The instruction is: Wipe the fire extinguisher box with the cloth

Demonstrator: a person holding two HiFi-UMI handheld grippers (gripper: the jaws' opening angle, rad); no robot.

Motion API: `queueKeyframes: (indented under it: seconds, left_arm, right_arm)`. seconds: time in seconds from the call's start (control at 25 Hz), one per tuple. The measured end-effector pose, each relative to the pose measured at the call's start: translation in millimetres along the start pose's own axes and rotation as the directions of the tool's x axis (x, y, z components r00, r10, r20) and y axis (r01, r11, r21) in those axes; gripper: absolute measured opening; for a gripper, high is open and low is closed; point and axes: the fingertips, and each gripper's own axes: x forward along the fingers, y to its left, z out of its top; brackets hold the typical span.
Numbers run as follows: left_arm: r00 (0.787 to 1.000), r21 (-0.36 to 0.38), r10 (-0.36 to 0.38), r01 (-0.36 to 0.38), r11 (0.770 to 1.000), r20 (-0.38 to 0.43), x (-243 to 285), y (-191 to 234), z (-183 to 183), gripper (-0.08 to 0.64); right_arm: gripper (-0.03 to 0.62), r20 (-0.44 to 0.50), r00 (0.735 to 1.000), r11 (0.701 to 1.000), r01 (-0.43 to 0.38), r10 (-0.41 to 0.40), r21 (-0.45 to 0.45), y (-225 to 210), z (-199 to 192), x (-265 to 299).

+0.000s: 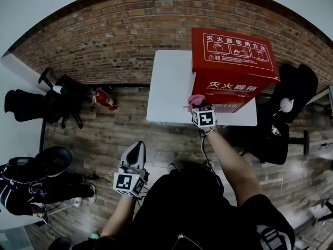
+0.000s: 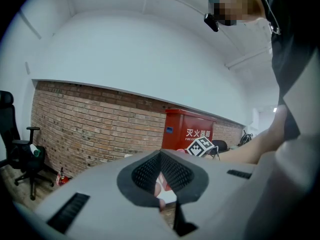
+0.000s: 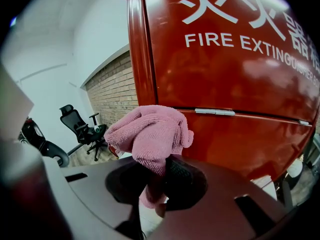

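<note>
The right gripper (image 3: 156,181) is pinching a bunched pink terry cloth (image 3: 150,134) close to the glossy red metal fire extinguisher box (image 3: 225,84), apparently starting the wipe and needing pressed sweeps next, while the left gripper (image 2: 161,156) is hanging closed on nothing.

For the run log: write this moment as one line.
right gripper: shut on pink cloth | pink cloth: at fire extinguisher box front, contact unclear | left gripper: shut, empty

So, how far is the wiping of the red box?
Done: the right tool is shut on the pink cloth. In hand: the cloth is at the fire extinguisher box front. Left: the wiping itself; no cleaned area shows. The left tool is shut, empty.
</note>
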Motion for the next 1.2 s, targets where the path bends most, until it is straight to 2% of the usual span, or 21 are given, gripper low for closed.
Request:
queueKeyframes:
  seconds: [0.32, 0.68, 1.2]
  left_arm:
    - [0.999, -0.003, -0.052, 0.052, 0.999, -0.013, 10.2, 7.4, -12.5, 0.023]
    - [0.999, -0.02, -0.02, 0.019, 1.0, -0.034, 1.4, 26.1, -22.1, 0.023]
    - [0.999, -0.019, 0.007, -0.008, 1.0, -0.053, -3.0, 37.3, -34.2, 0.023]
  right_arm:
    - [0.077, -0.012, 1.0, 1.0, 0.029, -0.029, 0.012, 1.2, -10.4, 11.5]
    - [0.077, -0.067, 0.997, 0.998, 0.047, -0.043, 0.05, 1.9, -39.4, 35.9]
    - [0.077, -0.113, 0.992, 0.997, 0.067, -0.061, 0.043, 1.6, -70.7, 62.8]
